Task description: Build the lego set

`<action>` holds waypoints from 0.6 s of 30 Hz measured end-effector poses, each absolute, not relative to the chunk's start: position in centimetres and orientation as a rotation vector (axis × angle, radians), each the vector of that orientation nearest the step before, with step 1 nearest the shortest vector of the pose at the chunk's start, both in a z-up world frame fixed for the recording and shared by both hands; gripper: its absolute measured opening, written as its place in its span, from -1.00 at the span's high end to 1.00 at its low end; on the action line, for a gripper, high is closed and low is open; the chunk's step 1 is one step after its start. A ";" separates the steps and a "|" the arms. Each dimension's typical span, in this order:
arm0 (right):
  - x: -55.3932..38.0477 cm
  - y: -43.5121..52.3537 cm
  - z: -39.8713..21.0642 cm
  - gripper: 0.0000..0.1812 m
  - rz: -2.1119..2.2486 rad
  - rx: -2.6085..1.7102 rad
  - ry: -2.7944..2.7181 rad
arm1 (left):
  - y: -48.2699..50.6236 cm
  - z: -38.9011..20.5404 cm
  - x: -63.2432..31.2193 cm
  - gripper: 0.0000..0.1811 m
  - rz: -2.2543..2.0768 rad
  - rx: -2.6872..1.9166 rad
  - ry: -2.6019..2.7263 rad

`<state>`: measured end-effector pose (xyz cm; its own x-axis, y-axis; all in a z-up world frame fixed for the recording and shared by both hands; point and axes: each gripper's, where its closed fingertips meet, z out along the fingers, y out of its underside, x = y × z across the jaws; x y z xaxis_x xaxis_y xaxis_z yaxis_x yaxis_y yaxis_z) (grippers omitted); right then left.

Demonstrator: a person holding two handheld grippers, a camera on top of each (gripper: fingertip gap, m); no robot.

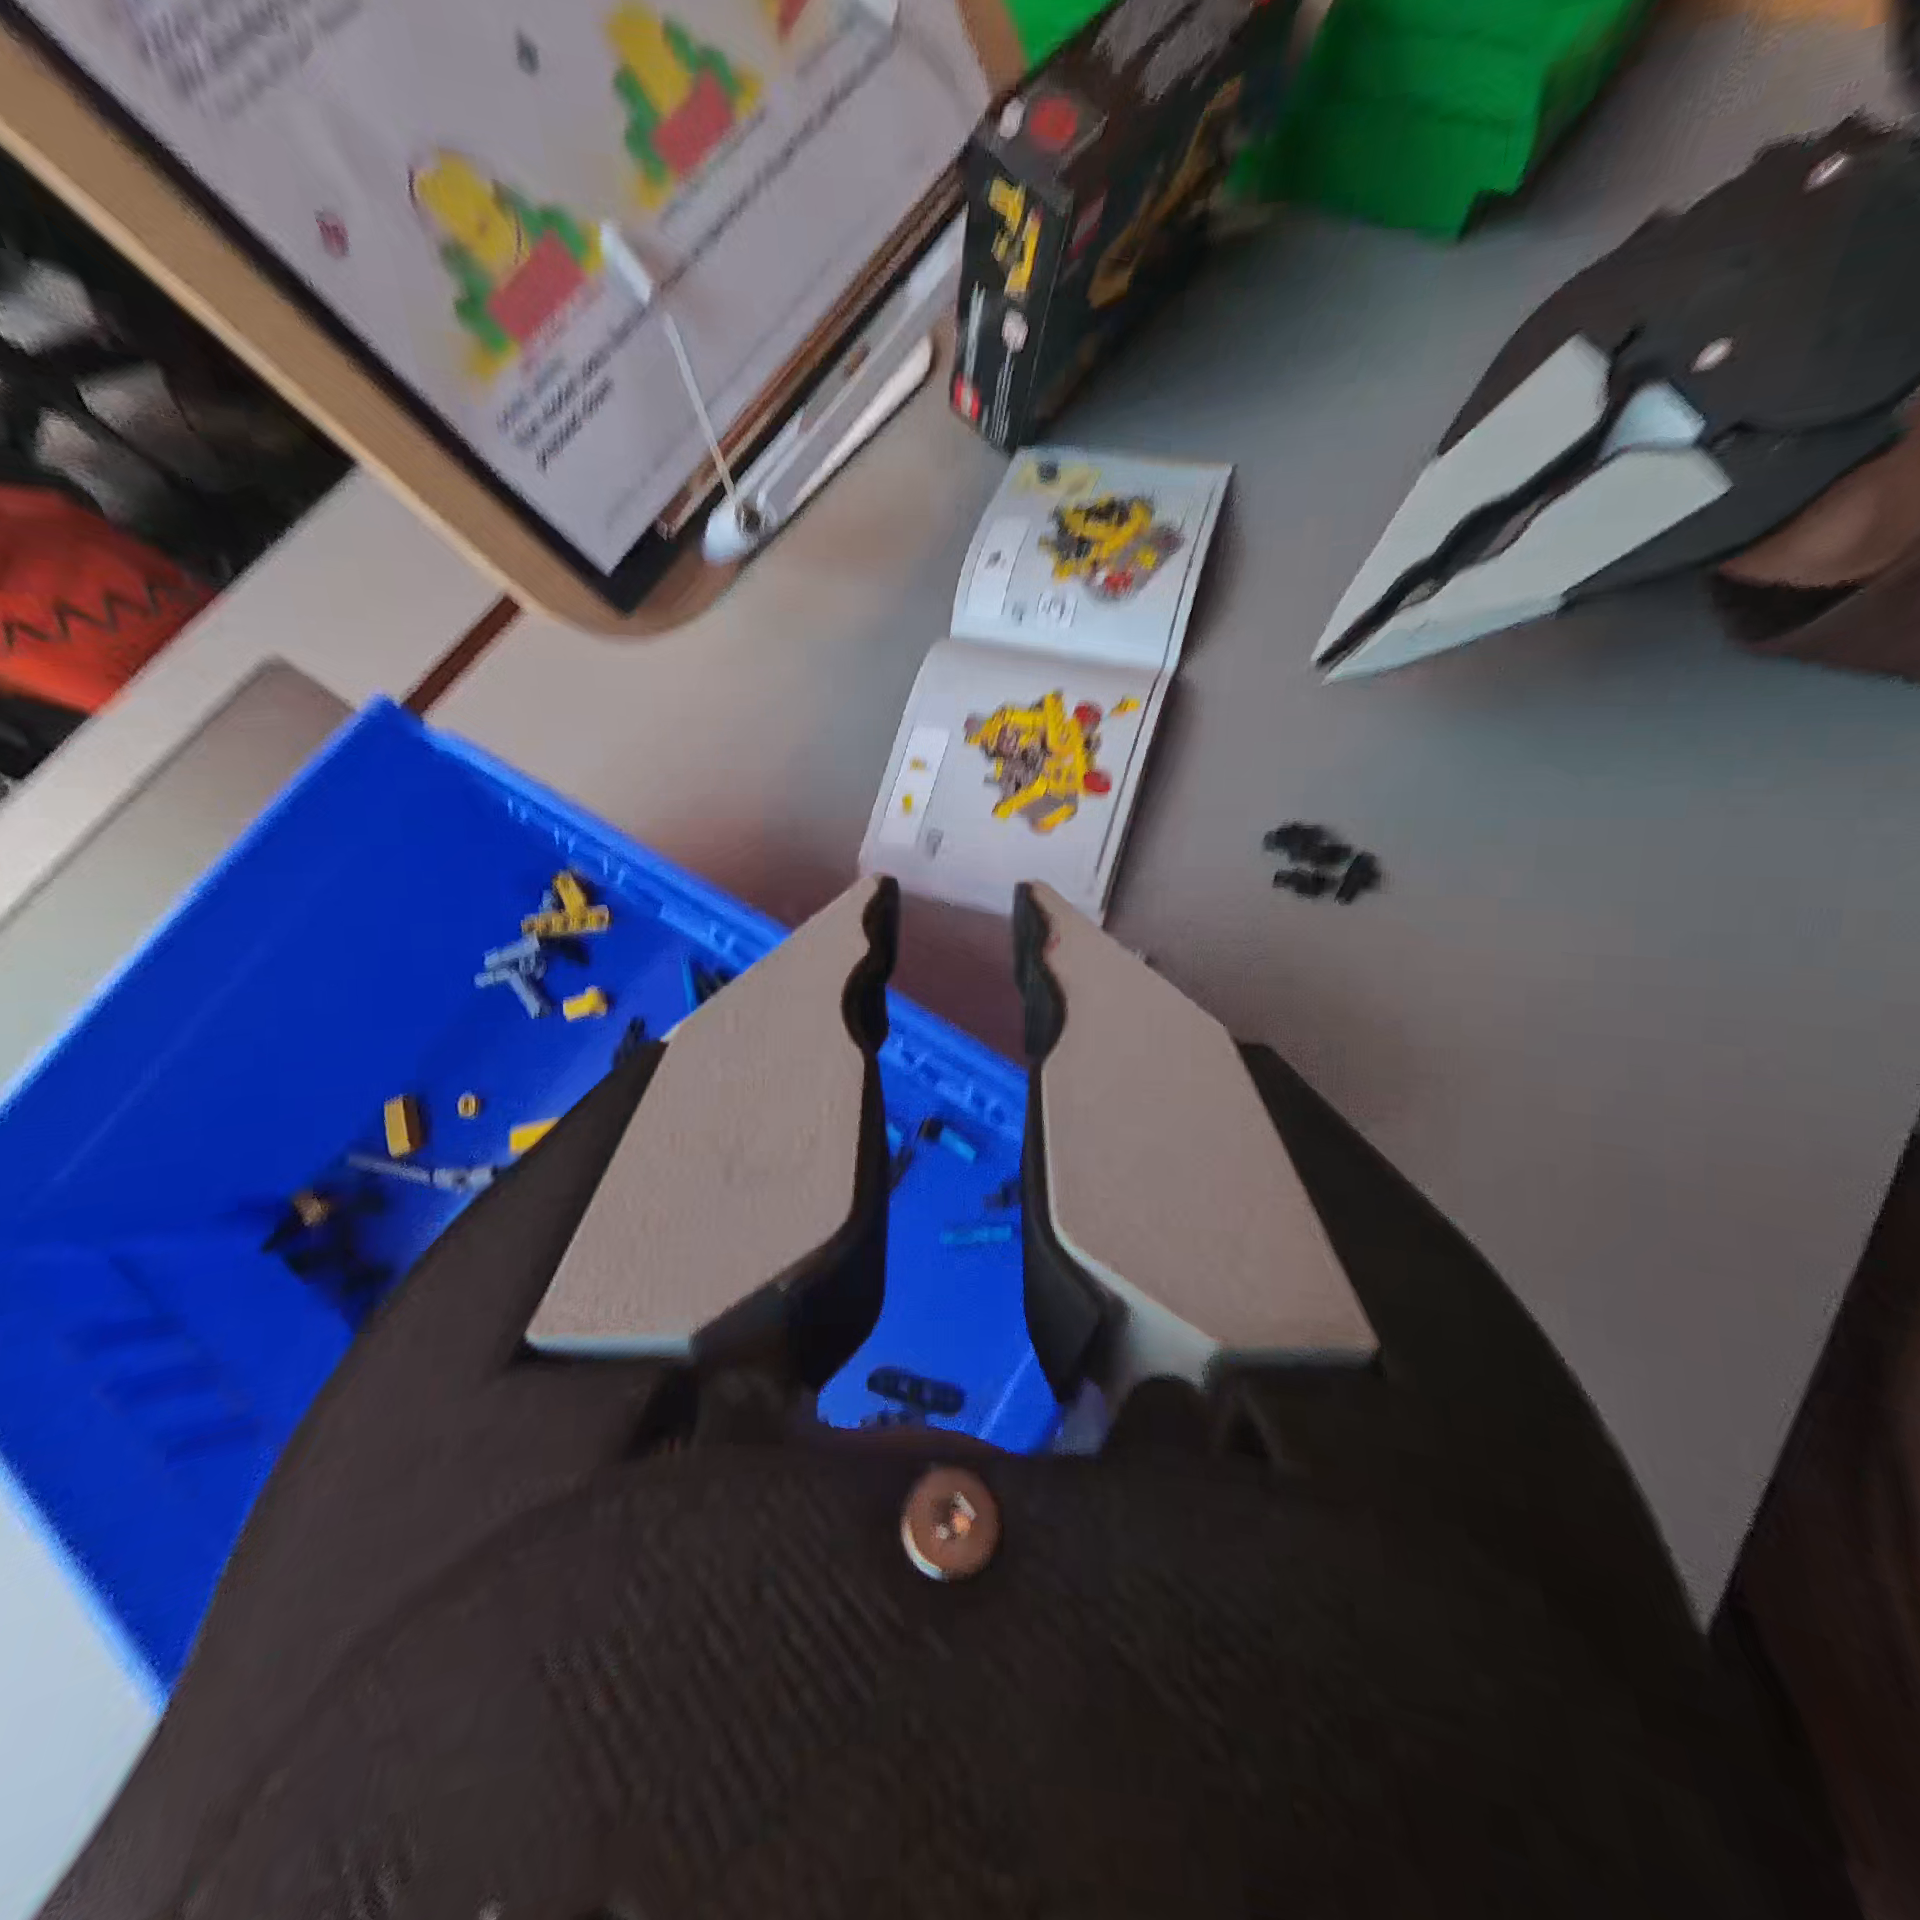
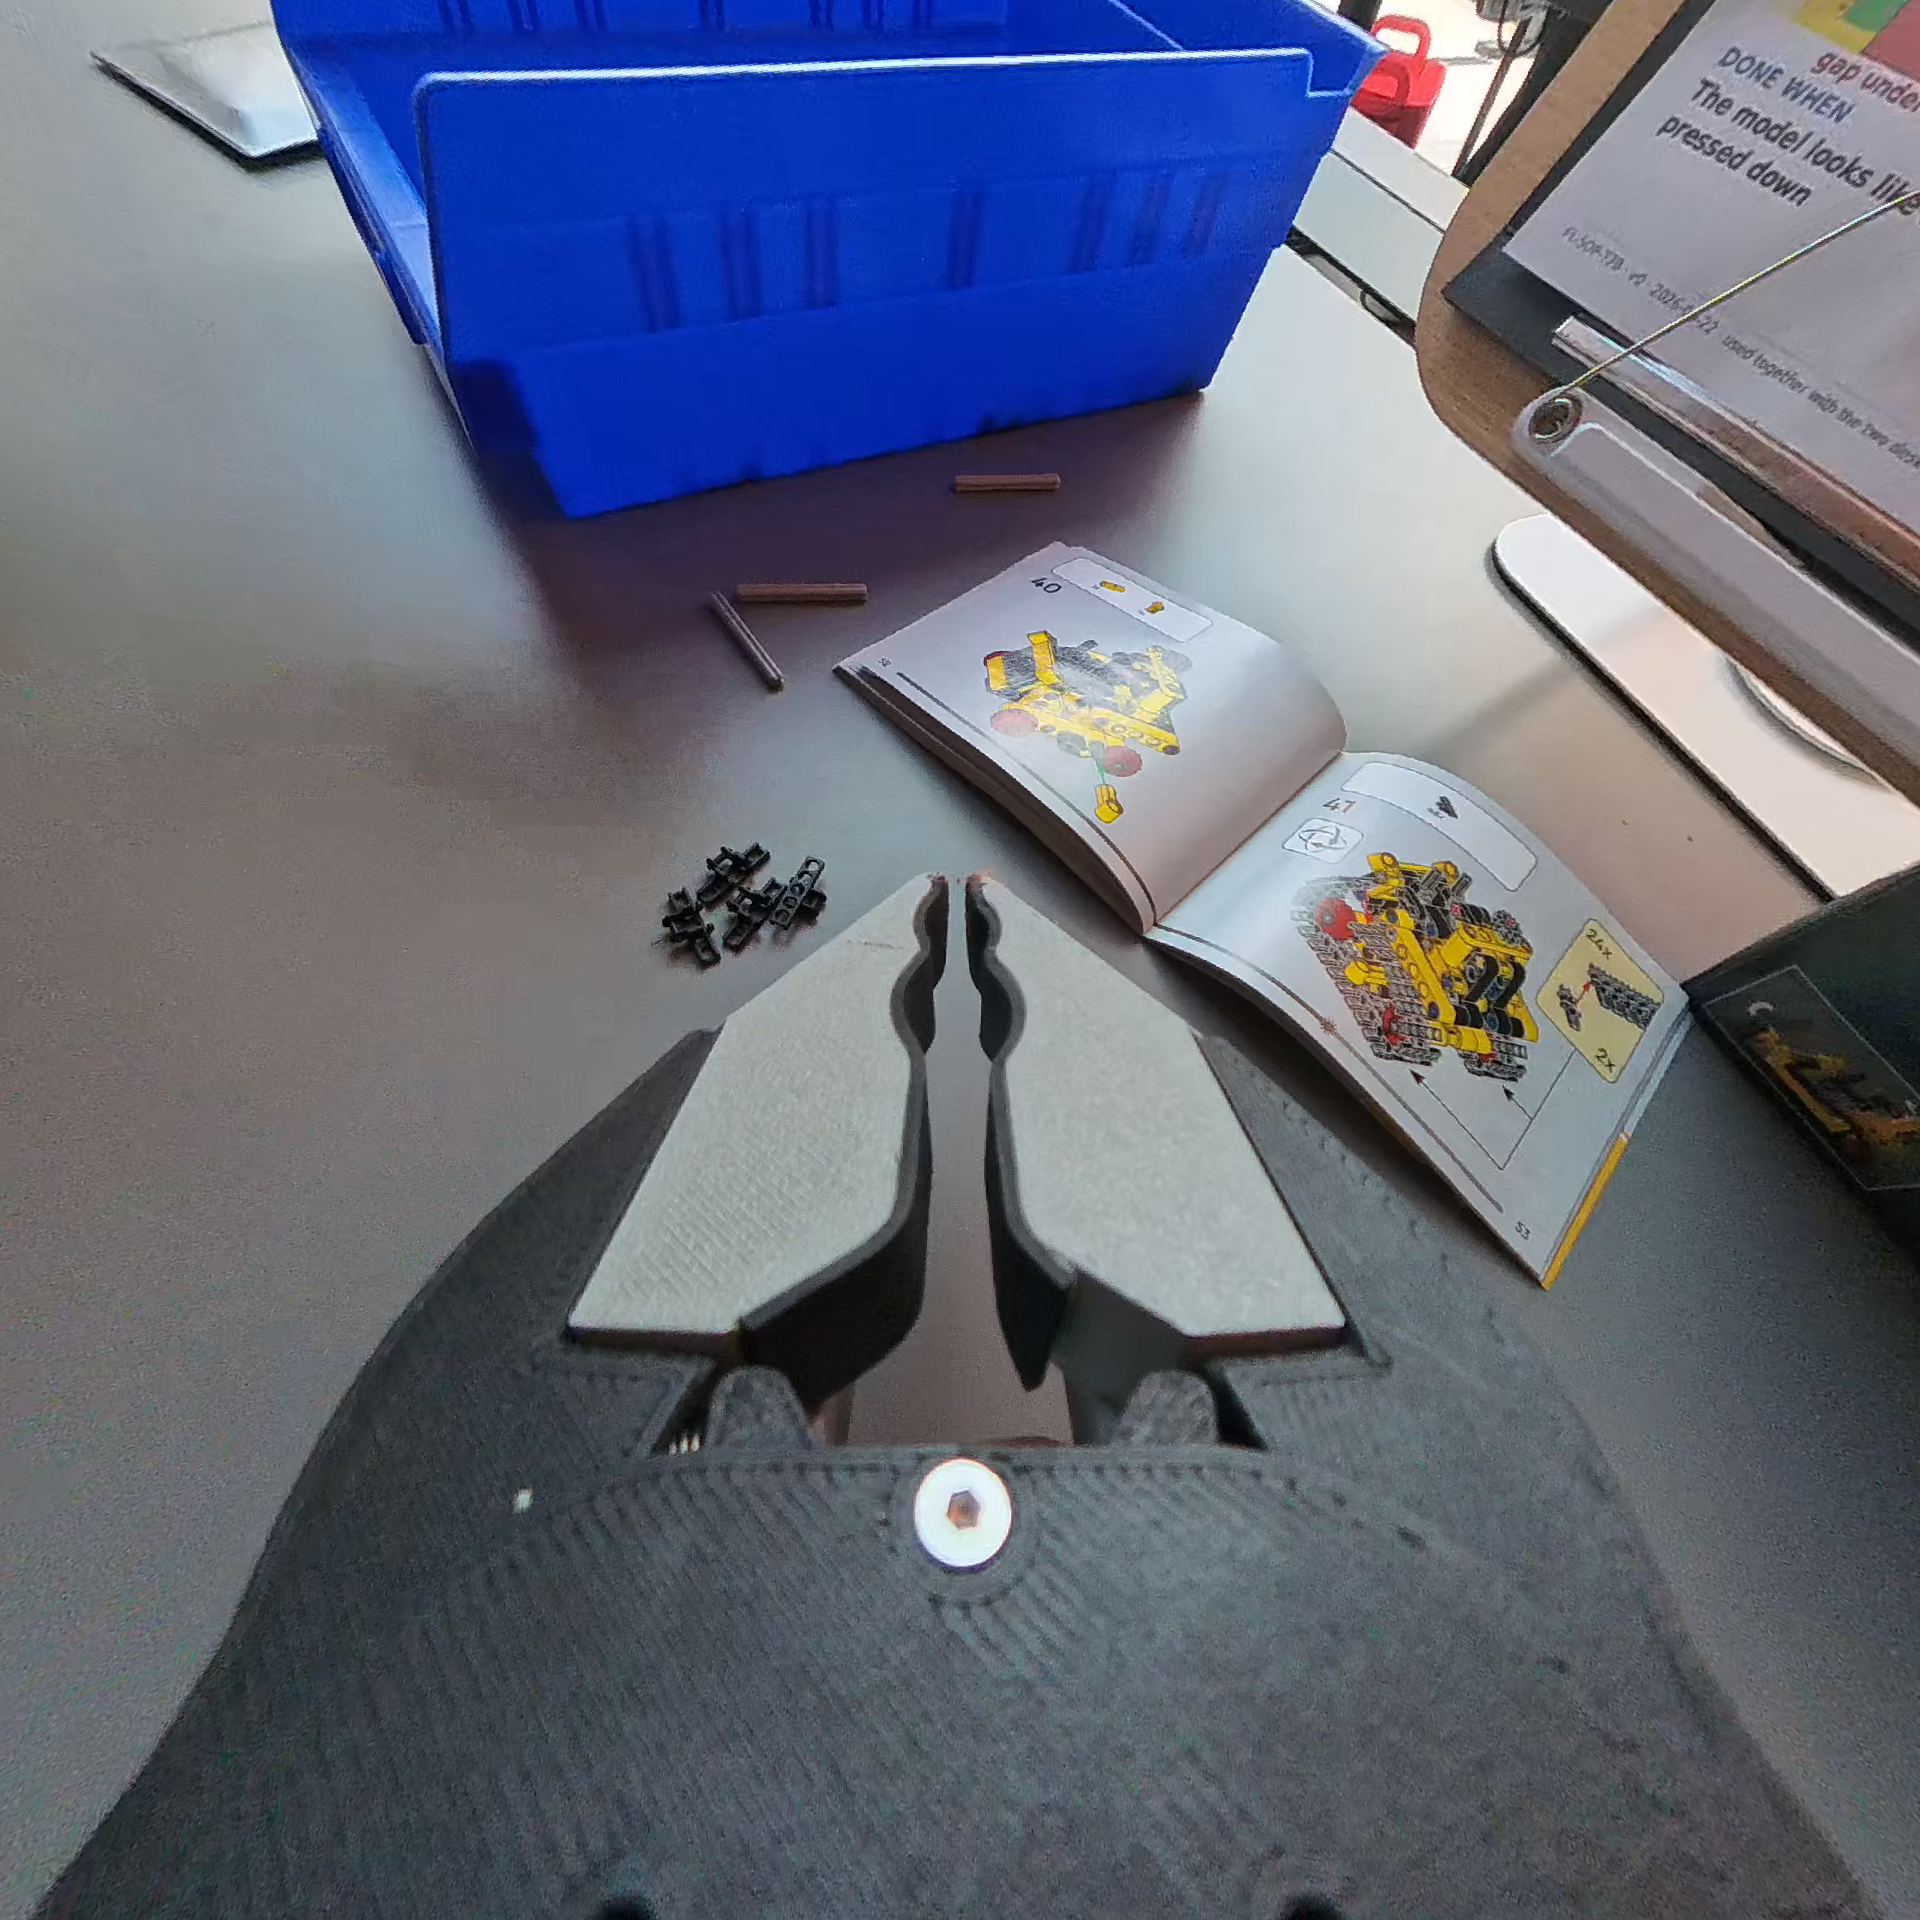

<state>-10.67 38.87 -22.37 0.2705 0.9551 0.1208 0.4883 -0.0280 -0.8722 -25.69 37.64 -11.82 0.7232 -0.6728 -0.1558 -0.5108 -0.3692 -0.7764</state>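
Observation:
My left gripper [image 1: 953, 899] is open and empty, held above the near right edge of a blue bin [image 1: 260, 935] that holds several loose yellow, grey and black Lego pieces [image 1: 551, 935]. My right gripper [image 2: 958, 883] is shut on nothing and sits low over the table; it also shows in the left wrist view [image 1: 1340, 655]. A small pile of black track links [image 2: 743, 902] lies just left of its tips, and shows in the left wrist view too [image 1: 1320, 860]. An open instruction booklet [image 2: 1247, 862] lies to the right of it.
Three brown axle rods [image 2: 800, 592] lie on the dark table between the bin [image 2: 831, 260] and the booklet. A wooden stand with a printed sheet [image 1: 499, 260] is at the back. The black Lego box [image 1: 1081, 208] stands beside green bins [image 1: 1455, 104]. About 20 cm separates my left fingertips from my right.

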 end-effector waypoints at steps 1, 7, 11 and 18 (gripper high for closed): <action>-10.7 38.9 -22.4 1.00 0.654 -1.654 -1.350 | 38.2 -13.2 -27.3 0.76 -0.212 -2.119 0.883; -10.7 39.1 -23.4 1.00 0.628 -1.678 -1.365 | 38.8 -21.0 -31.4 0.76 -0.215 -2.364 0.887; -10.7 39.3 -23.9 1.00 0.636 -1.705 -1.367 | 38.5 -24.7 -32.7 0.76 -0.150 -2.467 0.976; -10.9 39.3 -24.1 1.00 0.647 -1.715 -1.374 | 38.4 -26.5 -32.8 0.70 -0.181 -2.474 1.046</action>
<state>-10.90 39.32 -24.12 0.2707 0.9574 0.1005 0.5328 -0.0620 -0.8440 -32.84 38.40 -26.53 0.7044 -0.7079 -0.0510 -0.6495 -0.6139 -0.4487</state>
